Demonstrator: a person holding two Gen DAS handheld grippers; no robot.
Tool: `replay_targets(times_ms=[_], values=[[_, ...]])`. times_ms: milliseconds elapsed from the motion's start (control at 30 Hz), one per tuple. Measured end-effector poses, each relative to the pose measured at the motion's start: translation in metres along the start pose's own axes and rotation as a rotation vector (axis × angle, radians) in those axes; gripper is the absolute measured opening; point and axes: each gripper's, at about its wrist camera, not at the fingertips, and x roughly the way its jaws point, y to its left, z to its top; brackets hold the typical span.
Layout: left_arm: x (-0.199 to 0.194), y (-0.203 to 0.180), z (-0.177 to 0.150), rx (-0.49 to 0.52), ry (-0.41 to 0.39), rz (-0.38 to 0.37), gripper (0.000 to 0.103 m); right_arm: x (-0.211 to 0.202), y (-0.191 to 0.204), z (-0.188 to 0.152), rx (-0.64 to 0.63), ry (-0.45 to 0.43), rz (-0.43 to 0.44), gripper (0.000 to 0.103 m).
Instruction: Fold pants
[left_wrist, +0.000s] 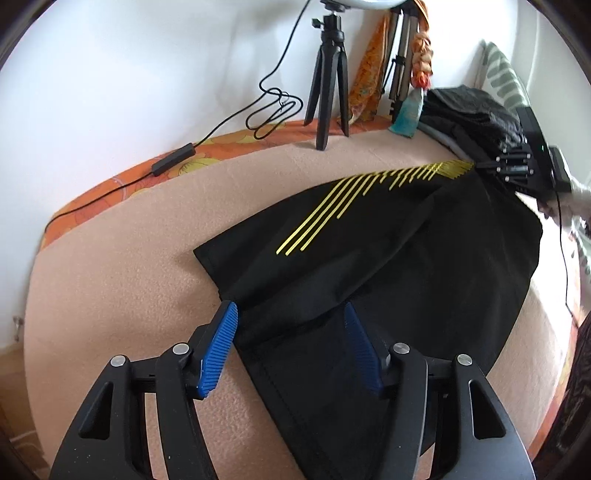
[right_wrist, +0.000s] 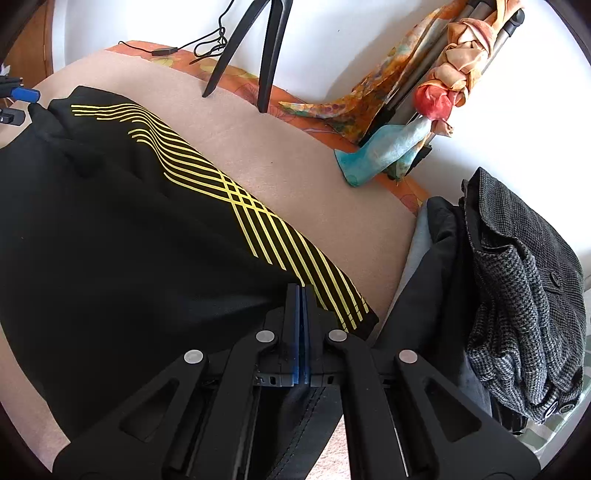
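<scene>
Black pants (left_wrist: 369, 258) with yellow stripes lie spread on a beige blanket (left_wrist: 129, 277). My left gripper (left_wrist: 291, 314) is open, its blue pads (left_wrist: 218, 350) straddling the hem end of a pant leg near me. The right gripper shows at the far right of that view (left_wrist: 517, 170), at the other end of the pants. In the right wrist view my right gripper (right_wrist: 300, 291) is shut on the pants (right_wrist: 129, 240) near the striped edge. The left gripper's blue pad shows at the far left there (right_wrist: 22, 94).
A black tripod (left_wrist: 328, 85) and a cable with an adapter (left_wrist: 173, 162) stand at the bed's far edge by the white wall. Colourful scarves hang on a second tripod (right_wrist: 443, 96). A pile of dark and grey tweed clothes (right_wrist: 517, 295) lies right of the pants.
</scene>
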Motion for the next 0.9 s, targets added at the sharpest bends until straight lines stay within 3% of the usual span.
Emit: replay_targets(times_ms=[100, 200, 267, 300, 333, 467, 733, 900], values=[[0.01, -0.008, -0.003, 0.088, 0.028, 0.041, 0.06, 0.003, 0.002, 0.0, 0.0, 0.006, 0.007, 0.001], [0.02, -0.016, -0.005, 0.193, 0.033, 0.152, 0.058, 0.005, 0.003, 0.002, -0.006, 0.014, 0.003, 0.001], [0.025, -0.015, -0.005, 0.205, 0.038, 0.159, 0.036, 0.004, 0.003, 0.002, -0.007, 0.015, 0.001, 0.001], [0.027, -0.012, -0.004, 0.19, 0.038, 0.154, 0.015, 0.003, 0.003, 0.001, -0.007, 0.013, 0.0, 0.001], [0.028, -0.008, -0.004, 0.17, 0.036, 0.142, 0.006, 0.003, 0.003, 0.001, -0.007, 0.012, 0.001, 0.001], [0.022, 0.004, 0.0, 0.11, -0.011, 0.103, 0.002, -0.001, 0.001, 0.001, -0.013, 0.011, -0.002, 0.001], [0.004, 0.005, 0.006, 0.144, -0.09, 0.128, 0.002, -0.016, -0.003, 0.006, -0.02, -0.023, -0.021, 0.001], [0.007, 0.013, 0.009, 0.109, -0.085, 0.135, 0.002, -0.018, -0.005, 0.01, -0.012, -0.04, -0.058, 0.001]])
